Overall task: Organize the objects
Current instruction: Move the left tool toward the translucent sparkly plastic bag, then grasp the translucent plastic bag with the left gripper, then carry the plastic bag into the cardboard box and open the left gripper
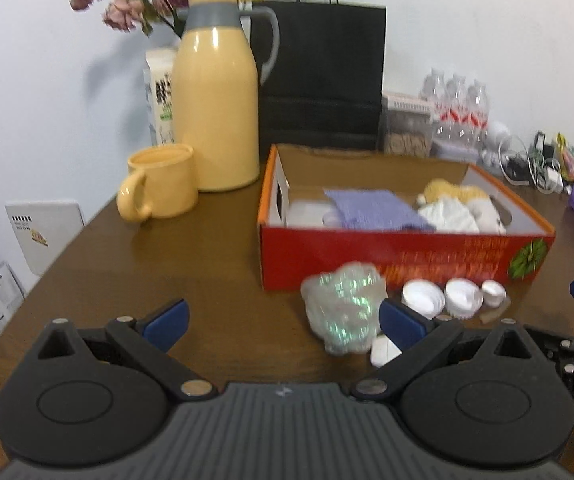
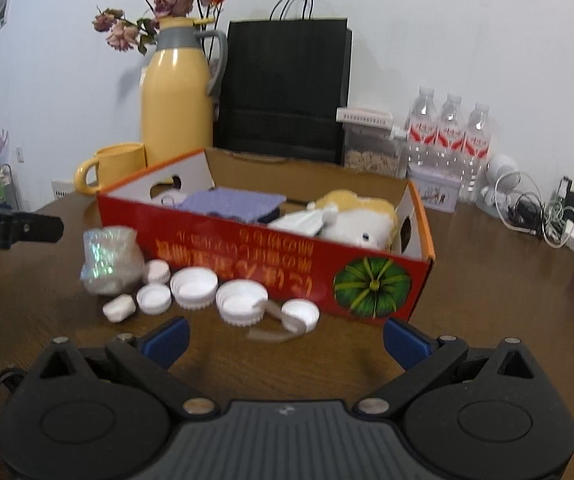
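I have both sets of tongs hovering low over the dark brown wooden bench [image 2: 467, 280], and each is spread wide with nothing between its blue-tipped fingers: the left tongs [image 1: 283, 320] and the right tongs [image 2: 287, 338].

In front of me sits the open red cardboard box with orange rim and a green pumpkin print [image 2: 371, 284]. Inside it I see a folded lilac knitted cloth [image 2: 233, 202], a yellow-and-white plush toy [image 2: 357, 210] and some crumpled white material I cannot identify.

Just before the box's long red wall lies the loose clutter: a crumpled clear iridescent plastic bag [image 2: 109, 262] at the left end, and beside it a row of white ribbed plastic bottle caps [image 2: 195, 286] of different sizes, most lying open side up. A small white lump [image 2: 119, 308] sits nearest me by the bag. From the left wrist view, the bag [image 1: 343, 308] lies right by the right-hand finger of the left tongs; whether they touch I cannot tell.

Behind the box stand a tall yellow thermos jug with grey collar and handle [image 1: 217, 92], a yellow ceramic mug [image 1: 163, 182], a black paper shopping bag [image 2: 285, 88] and three clear water bottles with red labels [image 2: 449, 136].
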